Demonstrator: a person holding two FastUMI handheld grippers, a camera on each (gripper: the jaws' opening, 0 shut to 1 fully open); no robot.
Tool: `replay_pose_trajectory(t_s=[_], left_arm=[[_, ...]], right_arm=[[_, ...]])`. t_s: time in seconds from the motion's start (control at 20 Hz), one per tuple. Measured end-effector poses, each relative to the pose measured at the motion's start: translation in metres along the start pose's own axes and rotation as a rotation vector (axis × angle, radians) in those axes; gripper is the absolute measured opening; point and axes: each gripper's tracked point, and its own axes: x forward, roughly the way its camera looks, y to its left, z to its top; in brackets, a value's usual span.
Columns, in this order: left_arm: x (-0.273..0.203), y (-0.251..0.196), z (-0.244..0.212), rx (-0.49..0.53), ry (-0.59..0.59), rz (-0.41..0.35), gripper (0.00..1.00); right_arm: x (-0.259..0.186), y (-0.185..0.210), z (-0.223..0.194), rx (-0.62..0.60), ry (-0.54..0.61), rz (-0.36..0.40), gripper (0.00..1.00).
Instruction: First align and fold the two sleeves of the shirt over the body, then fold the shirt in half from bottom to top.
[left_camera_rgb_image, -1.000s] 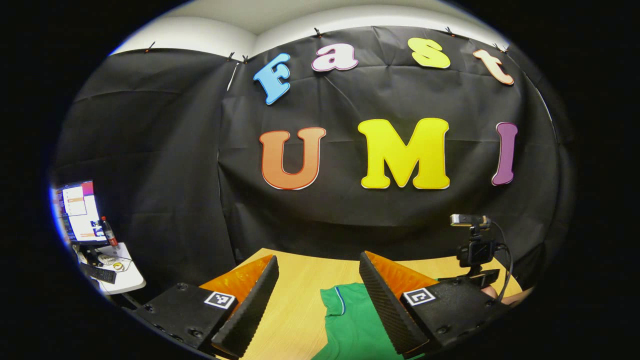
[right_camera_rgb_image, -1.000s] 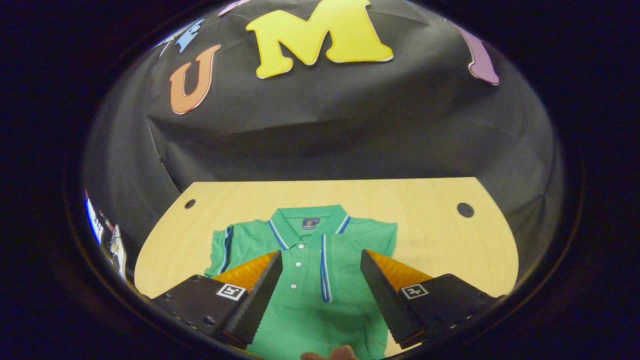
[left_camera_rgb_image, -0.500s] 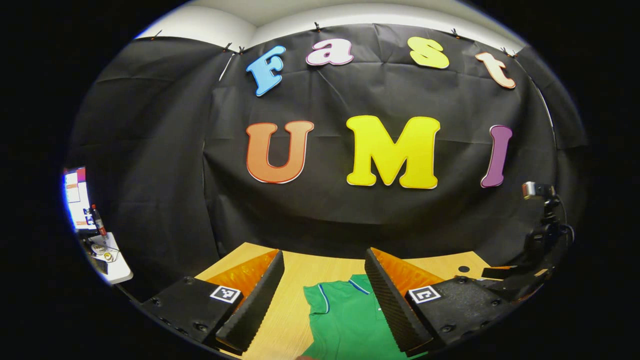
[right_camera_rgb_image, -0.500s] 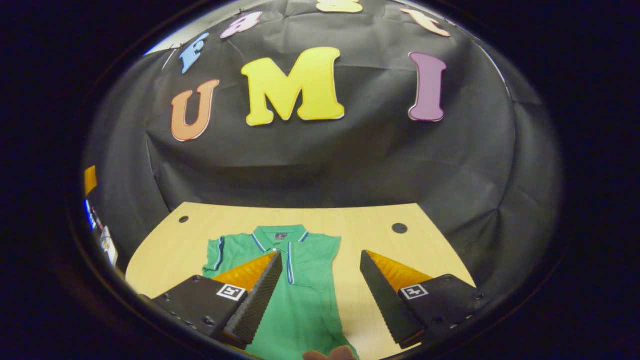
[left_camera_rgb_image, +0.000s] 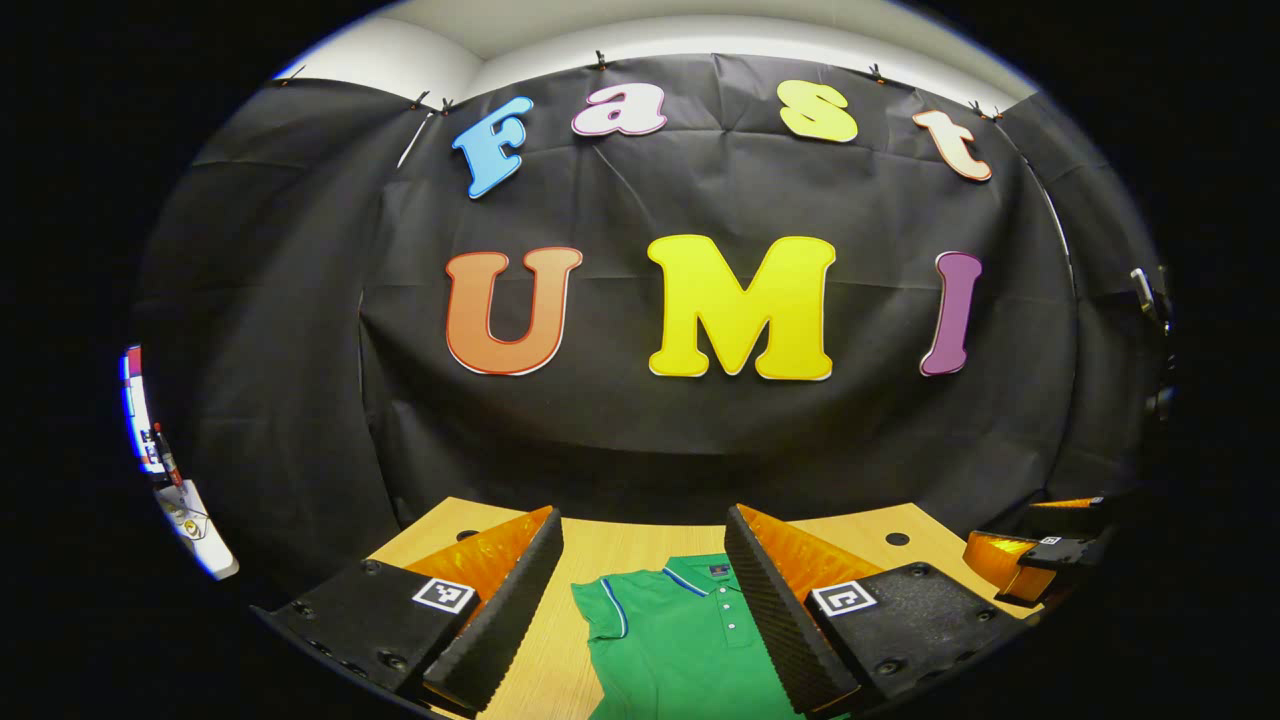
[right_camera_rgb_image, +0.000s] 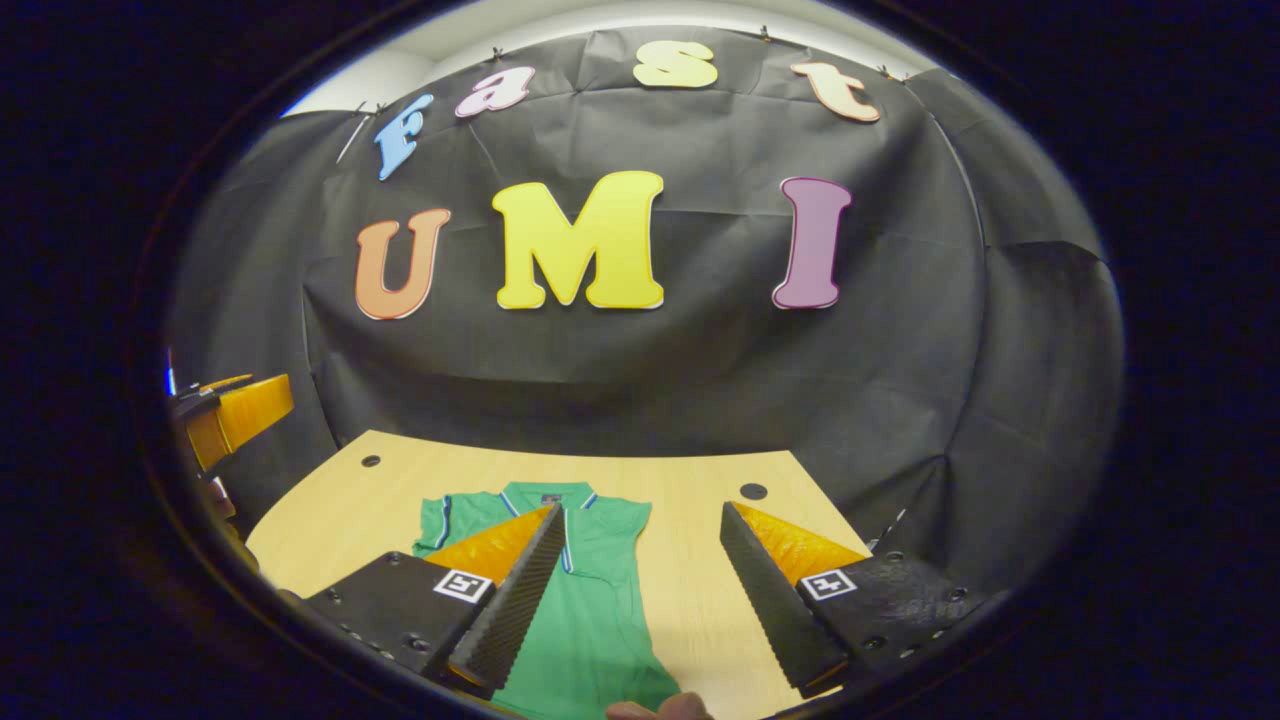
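A green polo shirt (left_camera_rgb_image: 680, 640) with blue-and-white trim lies flat on the wooden table (left_camera_rgb_image: 600, 540), collar toward the wall. Both sleeves are folded in over the body. My left gripper (left_camera_rgb_image: 640, 512) is open above the shirt's near part, nothing between its fingers. In the right gripper view the shirt (right_camera_rgb_image: 600, 600) lies low and left of centre. My right gripper (right_camera_rgb_image: 642, 507) is open over the shirt's right edge and the bare table (right_camera_rgb_image: 680, 480). The shirt's hem is hidden below both views. The right gripper (left_camera_rgb_image: 1040, 560) shows at the far right, the left gripper (right_camera_rgb_image: 235, 415) at the far left.
The table has round cable holes (right_camera_rgb_image: 753, 491) near its back corners, and the black cloth wall stands close behind it. A white side desk (left_camera_rgb_image: 195, 515) with a screen (left_camera_rgb_image: 135, 420) is far left. A fingertip (right_camera_rgb_image: 655, 710) shows at the bottom edge.
Both grippers have pulled back and tilted up, so the shirt looks smaller and lower. The right gripper has shifted right of the shirt's middle. Both stay open.
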Motion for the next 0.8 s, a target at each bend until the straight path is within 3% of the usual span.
replay_pose_trajectory(t_s=[0.3, 0.8], left_arm=[[0.003, -0.004, -0.009, 0.014, 0.026, -0.018, 1.00], [0.001, -0.007, -0.010, 0.029, 0.030, -0.020, 1.00]], right_arm=[[-0.007, -0.011, 0.000, 0.019, -0.002, -0.030, 0.96], [-0.017, -0.008, 0.008, 0.011, -0.041, -0.017, 0.96]])
